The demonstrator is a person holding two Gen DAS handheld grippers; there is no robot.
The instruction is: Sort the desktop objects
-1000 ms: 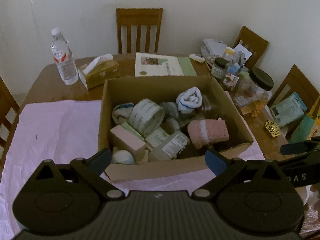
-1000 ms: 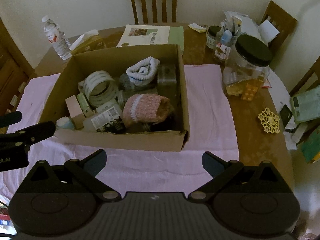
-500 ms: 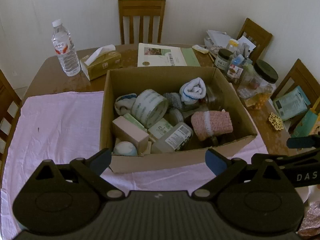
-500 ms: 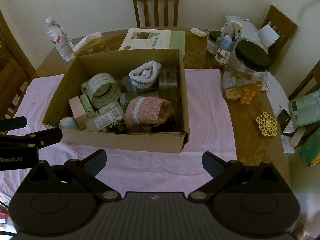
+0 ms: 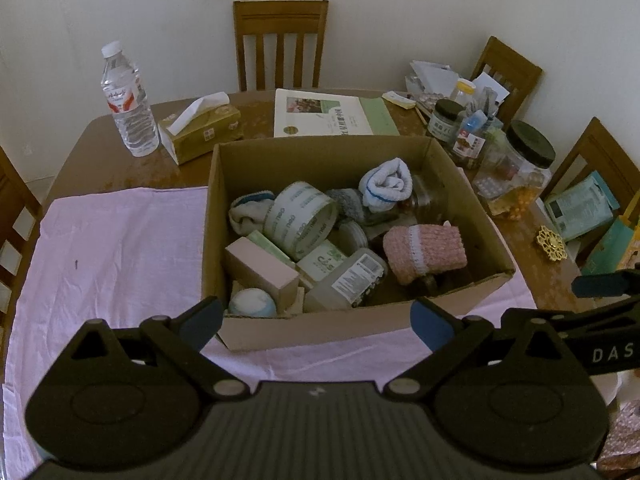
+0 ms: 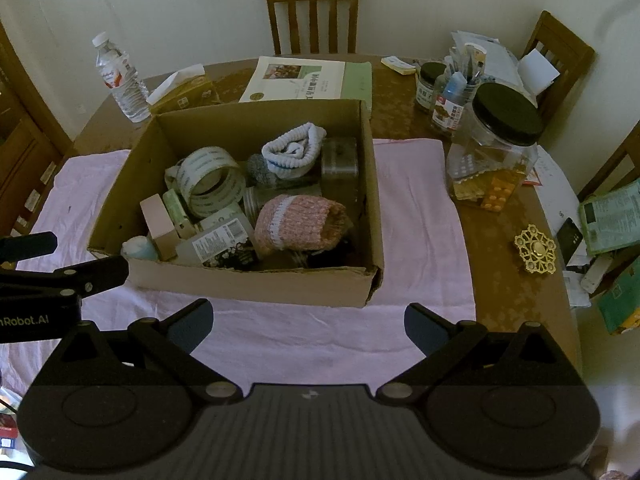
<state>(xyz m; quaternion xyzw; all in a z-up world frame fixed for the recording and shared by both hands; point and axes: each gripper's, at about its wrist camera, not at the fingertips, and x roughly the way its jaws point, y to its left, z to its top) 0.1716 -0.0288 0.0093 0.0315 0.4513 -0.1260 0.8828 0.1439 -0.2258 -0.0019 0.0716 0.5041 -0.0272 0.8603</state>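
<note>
An open cardboard box stands on a pink cloth. Inside lie a roll of tape, a pink knitted piece, a white rolled sock, a pink box, a clear labelled bottle and small jars. My left gripper hangs open above the box's near edge, holding nothing. My right gripper is open too, over the cloth in front of the box.
On the wooden table stand a water bottle, a tissue box, a booklet, a black-lidded jar, smaller jars and papers at the right, a gold ornament. Chairs ring the table.
Both grippers have drawn back and up a little from the box, so more of the table shows. Both stay open; nothing in the box has moved.
</note>
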